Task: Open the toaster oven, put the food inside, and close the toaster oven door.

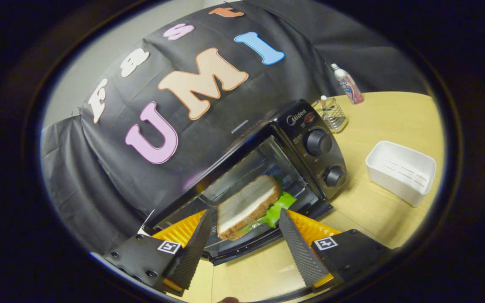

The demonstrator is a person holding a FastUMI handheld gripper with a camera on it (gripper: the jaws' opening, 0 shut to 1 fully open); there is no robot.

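Two textured black fingers of the gripper (246,219) stand apart at a middling width, and between their tips sits a sandwich (249,205): a slice of brown-crusted bread with a green leaf (278,210) showing beneath it. The left finger's tip lies right at the crust's near corner, while the right finger's tip stands just off the lettuce side, so whether both press on the food cannot be told.

The sandwich sits at the mouth of a black toaster oven (267,168), whose glass door (242,246) is dropped open and lies flat toward the fingers. The food is over the door's inner edge, at the front of the oven's chamber, with the wire rack visible behind it. Two round knobs (318,142) sit one above the other on the oven's control panel, to the right of the opening.

The oven rests on a light wooden table (394,113). A white rectangular tray (400,171) lies on the table beside the oven's right side, apart from it. Beyond the oven stand a small wire basket (334,114) and, farther back, a capped bottle (347,84).
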